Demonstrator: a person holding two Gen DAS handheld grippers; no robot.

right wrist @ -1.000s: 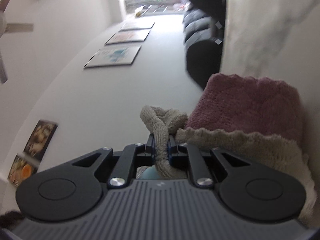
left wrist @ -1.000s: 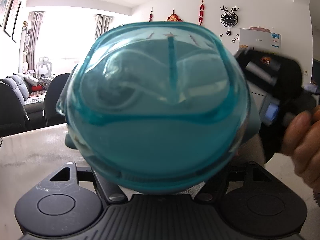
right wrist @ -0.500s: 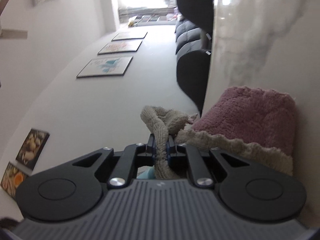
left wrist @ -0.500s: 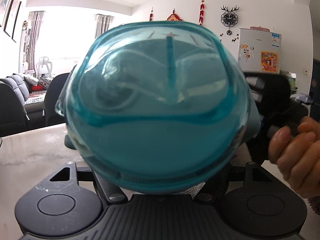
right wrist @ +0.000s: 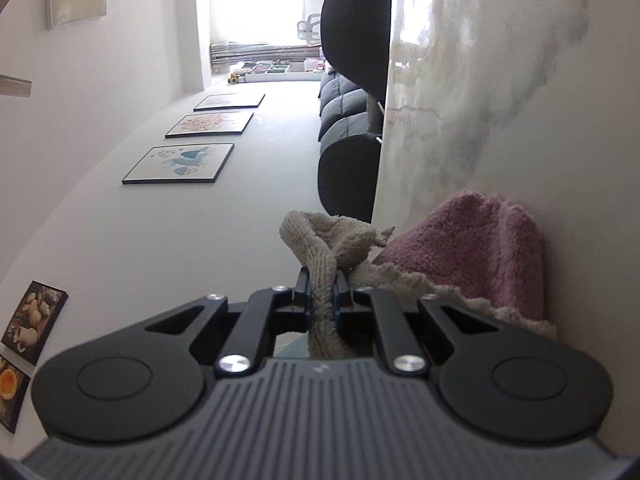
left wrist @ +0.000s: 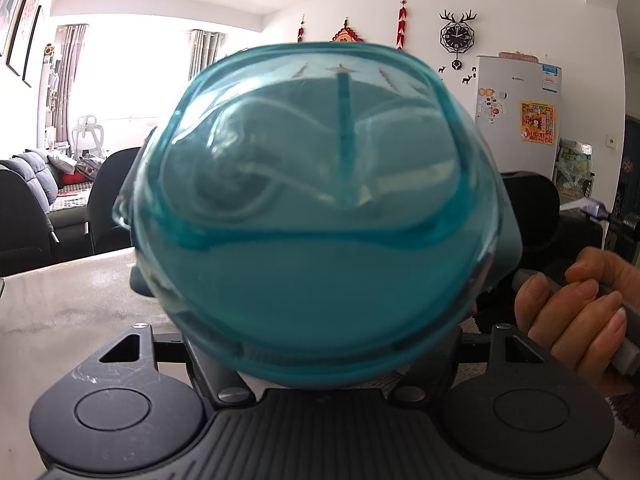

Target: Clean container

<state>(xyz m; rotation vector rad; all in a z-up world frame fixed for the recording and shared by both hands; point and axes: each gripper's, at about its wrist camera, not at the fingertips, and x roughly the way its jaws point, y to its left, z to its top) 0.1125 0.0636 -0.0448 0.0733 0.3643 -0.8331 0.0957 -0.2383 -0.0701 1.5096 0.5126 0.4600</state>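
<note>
So my left gripper is clamped on the teal container, my right gripper pinches the beige cloth, and next I probably wipe inside.

Container: translucent teal plastic, glossy, smooth. Cloth: looped terry, matt and rough, mauve face, beige edge at 6 o'clock. Table: polished marble-look surface, grey-veined. Right gripper: matt black plastic, ribbed grey housing, bright metal screws.

Left gripper clamps the teal container; right gripper, rolled sideways, pinches a cloth, right hand wrapping its handle.
</note>
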